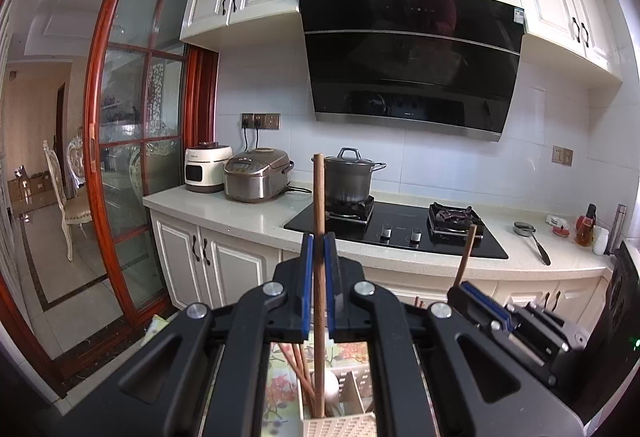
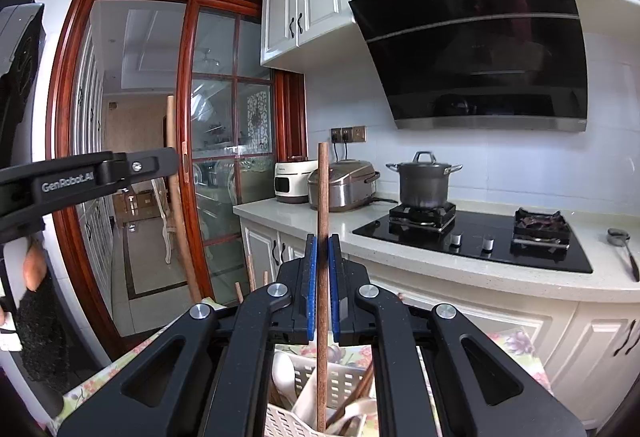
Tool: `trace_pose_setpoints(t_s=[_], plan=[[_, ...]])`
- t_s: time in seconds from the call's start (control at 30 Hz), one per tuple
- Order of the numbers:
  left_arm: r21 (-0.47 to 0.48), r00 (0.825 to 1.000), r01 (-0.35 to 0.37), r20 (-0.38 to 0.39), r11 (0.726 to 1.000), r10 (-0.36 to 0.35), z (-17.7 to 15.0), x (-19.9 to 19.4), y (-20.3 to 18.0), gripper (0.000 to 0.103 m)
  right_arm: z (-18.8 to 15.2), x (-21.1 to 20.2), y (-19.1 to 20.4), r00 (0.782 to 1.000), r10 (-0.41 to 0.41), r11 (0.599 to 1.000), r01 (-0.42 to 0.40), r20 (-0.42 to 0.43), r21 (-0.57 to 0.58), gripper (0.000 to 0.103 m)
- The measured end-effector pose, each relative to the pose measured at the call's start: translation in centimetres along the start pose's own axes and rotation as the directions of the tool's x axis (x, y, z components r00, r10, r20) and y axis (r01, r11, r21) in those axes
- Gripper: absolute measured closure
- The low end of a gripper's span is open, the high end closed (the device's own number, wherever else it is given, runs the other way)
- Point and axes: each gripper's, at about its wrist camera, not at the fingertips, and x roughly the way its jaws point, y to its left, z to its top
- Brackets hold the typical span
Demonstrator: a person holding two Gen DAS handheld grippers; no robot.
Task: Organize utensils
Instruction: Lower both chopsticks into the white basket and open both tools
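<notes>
Left wrist view shows my left hand-held gripper (image 1: 319, 249) pinching an upright wooden chopstick (image 1: 319, 205) over the cream slotted utensil basket (image 1: 340, 423), with my right hand-held gripper (image 1: 466, 287) at lower right. Right wrist view alone shows that hand-held gripper (image 2: 323, 253) pinching its own chopstick (image 2: 322, 197) above the basket (image 2: 328, 377). Beyond stand a pot (image 2: 425, 181) and glass door (image 2: 224, 157); the floral-clothed surface (image 2: 516, 341) peeks out at the lower edges.

Pot (image 1: 348, 177) on hob (image 1: 396, 229), rice cooker (image 1: 258, 175) to its left, utensil basket (image 1: 340, 421) below upright chopstick (image 1: 319, 221).
</notes>
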Motion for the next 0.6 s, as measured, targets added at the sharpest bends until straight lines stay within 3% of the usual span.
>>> trace_pose_setpoints(t_s=[0.2, 0.43, 0.5, 0.57, 0.6], plan=[[-0.042, 0.997, 0.022, -0.073, 0.999, -0.025, -2.8, 4.2, 1.0, 0.097, -2.7, 3.3, -0.6, 0.998, 0.010, 1.000, -0.008, -0.064, 0.024, 0.097], [-0.068, 0.978, 0.036, -0.202, 0.997, -0.049, -7.6, 7.9, 1.9, 0.096, -6.1, 5.5, -1.3, 0.987, 0.046, 0.997, -0.037, -0.156, 0.062, 0.096], [-0.071, 0.974, 0.027, -0.222, 0.997, -0.042, -8.6, 8.2, 2.3, 0.083, -6.5, 5.6, -1.2, 0.985, 0.028, 0.999, -0.022, -0.168, 0.041, 0.093], [-0.080, 0.977, 0.014, -0.213, 0.997, -0.031, -8.9, 8.0, 2.8, 0.052, -6.6, 5.2, -1.4, 0.986, 0.014, 0.999, -0.008, -0.169, 0.036, 0.091], [-0.083, 0.979, 0.004, -0.202, 0.997, -0.020, -9.0, 7.7, 3.1, 0.048, -6.7, 5.0, -1.6, 0.986, 0.009, 0.999, -0.003, -0.167, 0.038, 0.088]])
